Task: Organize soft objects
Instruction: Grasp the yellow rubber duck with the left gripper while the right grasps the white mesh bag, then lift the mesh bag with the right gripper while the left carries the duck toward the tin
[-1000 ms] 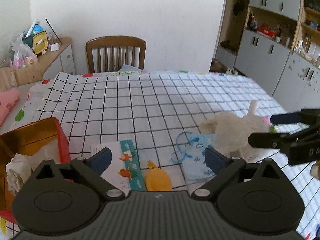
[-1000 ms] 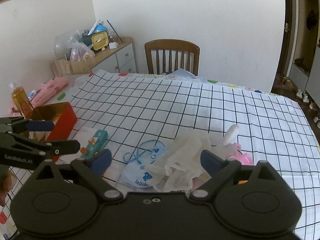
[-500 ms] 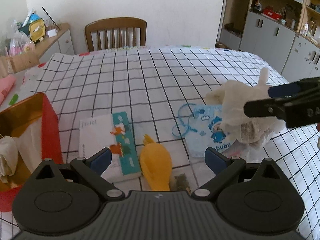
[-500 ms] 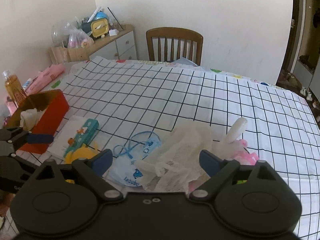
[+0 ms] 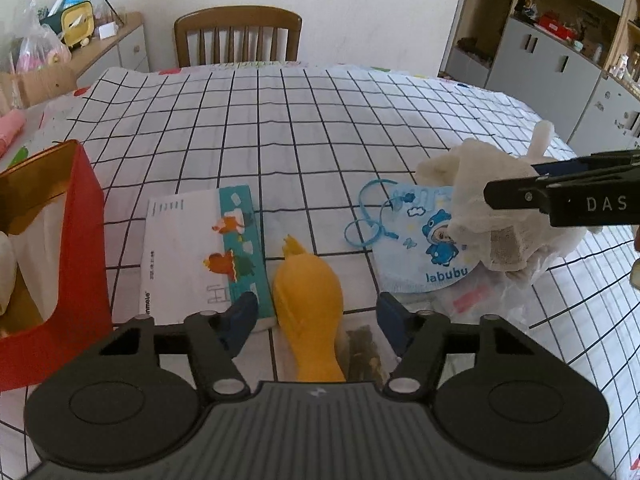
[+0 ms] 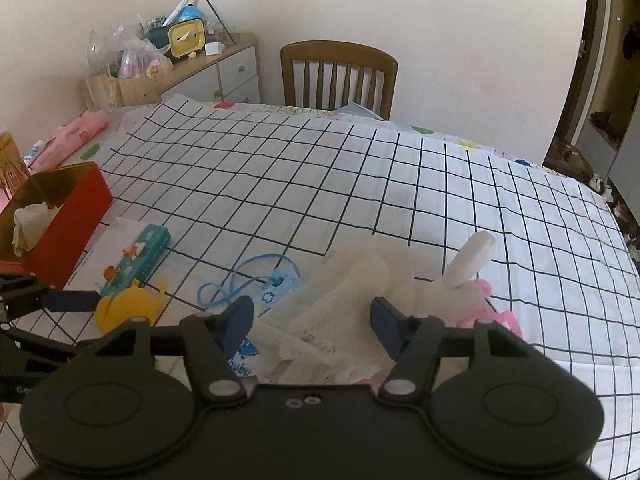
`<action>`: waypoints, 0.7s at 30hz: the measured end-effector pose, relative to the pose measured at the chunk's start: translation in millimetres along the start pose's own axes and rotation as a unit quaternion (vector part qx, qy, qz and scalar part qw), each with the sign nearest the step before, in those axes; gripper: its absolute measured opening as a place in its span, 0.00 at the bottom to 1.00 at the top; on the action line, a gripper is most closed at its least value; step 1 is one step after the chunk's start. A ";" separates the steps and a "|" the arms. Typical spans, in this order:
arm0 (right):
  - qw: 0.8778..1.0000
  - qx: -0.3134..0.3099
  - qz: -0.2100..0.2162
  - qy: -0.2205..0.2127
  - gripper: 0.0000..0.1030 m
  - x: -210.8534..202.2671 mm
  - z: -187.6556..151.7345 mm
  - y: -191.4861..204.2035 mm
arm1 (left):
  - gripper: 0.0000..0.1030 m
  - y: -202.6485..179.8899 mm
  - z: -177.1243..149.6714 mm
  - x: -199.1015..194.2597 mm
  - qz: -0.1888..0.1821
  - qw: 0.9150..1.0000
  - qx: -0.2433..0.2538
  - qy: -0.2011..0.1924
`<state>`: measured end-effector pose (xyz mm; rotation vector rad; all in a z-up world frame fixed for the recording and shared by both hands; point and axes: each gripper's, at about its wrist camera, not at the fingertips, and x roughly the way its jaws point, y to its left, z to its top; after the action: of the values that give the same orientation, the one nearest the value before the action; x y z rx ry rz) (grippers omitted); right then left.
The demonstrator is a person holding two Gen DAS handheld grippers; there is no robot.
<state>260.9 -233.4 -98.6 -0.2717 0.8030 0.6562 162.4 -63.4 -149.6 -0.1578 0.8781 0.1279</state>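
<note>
Soft yellow duck-shaped toy [image 5: 308, 292] lies on the white black-grid tablecloth [image 5: 280, 120] at the near edge, tail tuft pointing away; it sits between the two blue pads of the left gripper [image 5: 316, 316]; jaws about half spread and closing, pads not yet pressing on the duck's sides; in the right wrist view the same duck [image 6: 128, 304] shows beside the left gripper's blue fingertip [image 6: 76, 301].

Crumpled cream-white gauze cloth [image 6: 340, 312] lies in a heap right of the duck; the right gripper [image 6: 312, 320] straddles it, jaws half spread and closing, cloth bulging between the pads; whether the pads already press it, cannot tell; from the left wrist view the right gripper's black finger [image 5: 560, 200] crosses in front of the cloth [image 5: 480, 208].

Light blue child's face mask printed "labubu" [image 5: 424, 240] with blue ear loops lies partly under the cloth; pink plush toy with a white ear [image 6: 476, 280] just beyond the cloth to the right.

White-and-teal flat tissue pack with cartoon animals [image 5: 204, 248] lies just left of the duck; red open box with gold inside [image 5: 80, 248] further left, crumpled white tissue inside it; brown wooden chair [image 5: 238, 36] at the far side of the table.
</note>
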 end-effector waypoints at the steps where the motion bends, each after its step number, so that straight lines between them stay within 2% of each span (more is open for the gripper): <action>1: 1.000 -0.002 -0.002 0.001 0.58 0.2 0.6 0.6 | 0.60 -1.3 -0.5 0.0 0.002 1.000 0.005 0.000; 5: 1.000 -0.008 -0.014 0.004 0.47 1.4 0.8 2.8 | 0.47 -6.3 -1.3 0.0 0.008 1.000 0.024 0.001; 8: 1.000 -0.009 -0.021 0.002 0.39 0.4 1.0 3.0 | 0.33 -4.5 -0.1 -0.5 0.008 1.000 0.020 0.001; 10: 1.000 -0.007 -0.023 0.000 0.37 -1.5 1.3 2.1 | 0.30 -2.4 1.4 -0.5 0.005 1.000 0.017 0.002; 12: 1.000 -0.006 -0.025 -0.002 0.33 -3.5 1.6 1.3 | 0.23 -0.8 2.1 -1.6 0.006 1.000 0.014 0.000; 21: 0.999 -0.013 -0.032 -0.036 0.10 -21.6 2.3 -1.1 | 0.18 4.9 4.6 -10.9 -0.005 1.000 0.006 -0.012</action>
<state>251.9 -242.7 -81.1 -0.2944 0.7146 0.6137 158.2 -58.3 -138.6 -0.1487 0.8548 0.1158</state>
